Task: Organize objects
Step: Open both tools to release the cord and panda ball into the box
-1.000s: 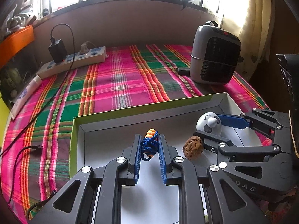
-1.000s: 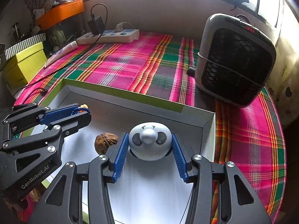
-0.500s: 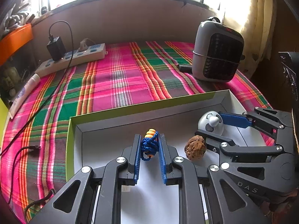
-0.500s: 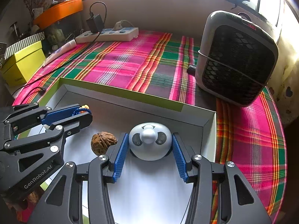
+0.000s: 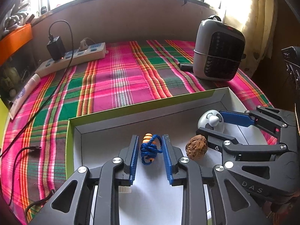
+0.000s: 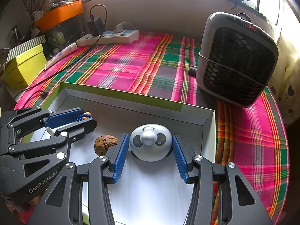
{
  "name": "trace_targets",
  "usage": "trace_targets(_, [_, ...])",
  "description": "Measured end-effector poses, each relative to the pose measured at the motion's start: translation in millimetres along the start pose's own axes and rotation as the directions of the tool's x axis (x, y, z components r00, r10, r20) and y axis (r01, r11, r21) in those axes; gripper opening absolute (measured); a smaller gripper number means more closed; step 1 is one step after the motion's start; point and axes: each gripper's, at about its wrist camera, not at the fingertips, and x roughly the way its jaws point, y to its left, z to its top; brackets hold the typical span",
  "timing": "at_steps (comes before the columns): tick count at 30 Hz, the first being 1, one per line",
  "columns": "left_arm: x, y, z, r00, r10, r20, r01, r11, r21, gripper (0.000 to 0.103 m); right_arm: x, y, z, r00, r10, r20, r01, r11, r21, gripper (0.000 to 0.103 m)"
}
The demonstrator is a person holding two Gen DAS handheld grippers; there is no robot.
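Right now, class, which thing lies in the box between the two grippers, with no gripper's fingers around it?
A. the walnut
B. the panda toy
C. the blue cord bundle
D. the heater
A: the walnut lies on the box floor between the left gripper, which has the cord bundle between its fingers, and the right gripper, which has the panda toy.
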Motion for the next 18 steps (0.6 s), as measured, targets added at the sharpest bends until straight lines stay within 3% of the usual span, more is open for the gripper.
trace_targets(18, [-21.6, 0.8, -1.1, 1.0, -0.002, 0.031, 0.002, 1.0, -0.008, 0.029, -16.3, 1.8, -1.4, 0.999, 0.016, 0.046, -0.017, 0.999, 0.031, 0.049])
